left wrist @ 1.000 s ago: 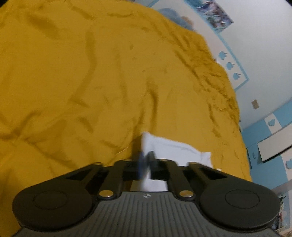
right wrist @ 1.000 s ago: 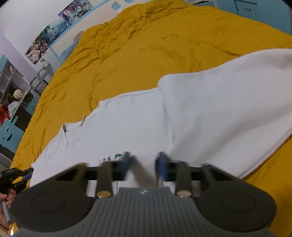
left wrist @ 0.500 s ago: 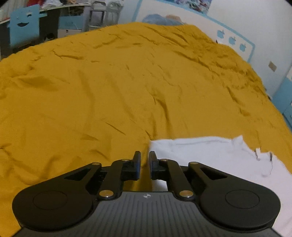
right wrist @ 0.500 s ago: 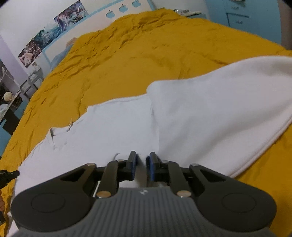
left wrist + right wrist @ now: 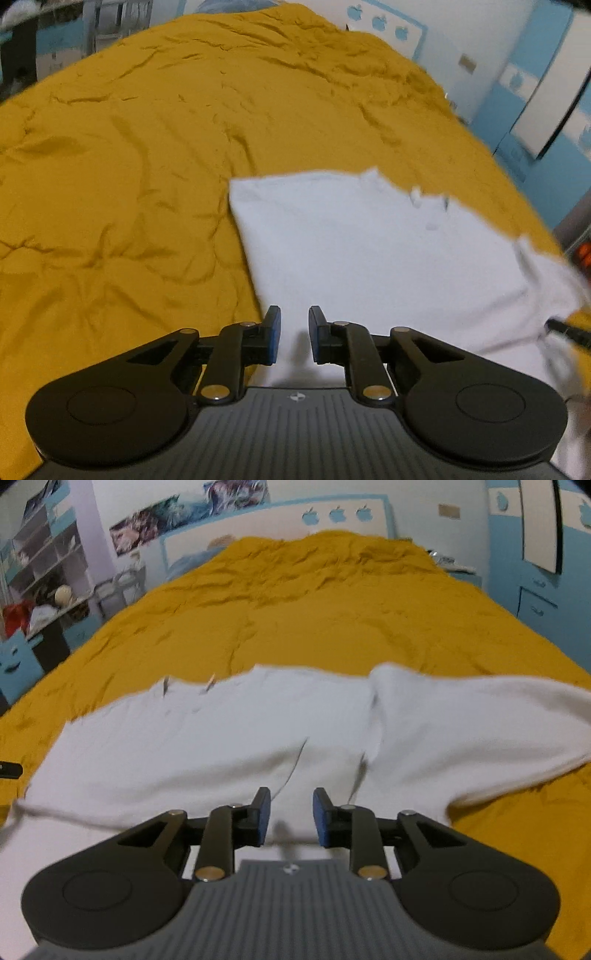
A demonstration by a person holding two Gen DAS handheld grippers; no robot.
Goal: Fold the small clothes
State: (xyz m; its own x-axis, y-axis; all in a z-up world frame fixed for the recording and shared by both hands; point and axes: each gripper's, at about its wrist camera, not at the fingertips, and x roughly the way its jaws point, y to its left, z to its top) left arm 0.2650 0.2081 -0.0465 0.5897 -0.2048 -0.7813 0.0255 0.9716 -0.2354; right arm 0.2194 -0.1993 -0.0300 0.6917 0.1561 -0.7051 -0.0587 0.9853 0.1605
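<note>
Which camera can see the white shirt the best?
The right wrist view. There the white shirt spreads across the yellow bedspread, with its folded-over part on the picture's right and both ends in view. The left wrist view shows the shirt from one end only, blurred and cut off at the picture's right edge.

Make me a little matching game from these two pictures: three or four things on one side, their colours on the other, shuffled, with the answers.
Things:
1. bedspread
2. shirt
3. gripper pads
4. apple stickers

Colours:
A. white
B. light blue, on a white panel
C. mustard yellow
D. dark blue

Pairs: 1-C, 2-A, 3-D, 4-B
</note>
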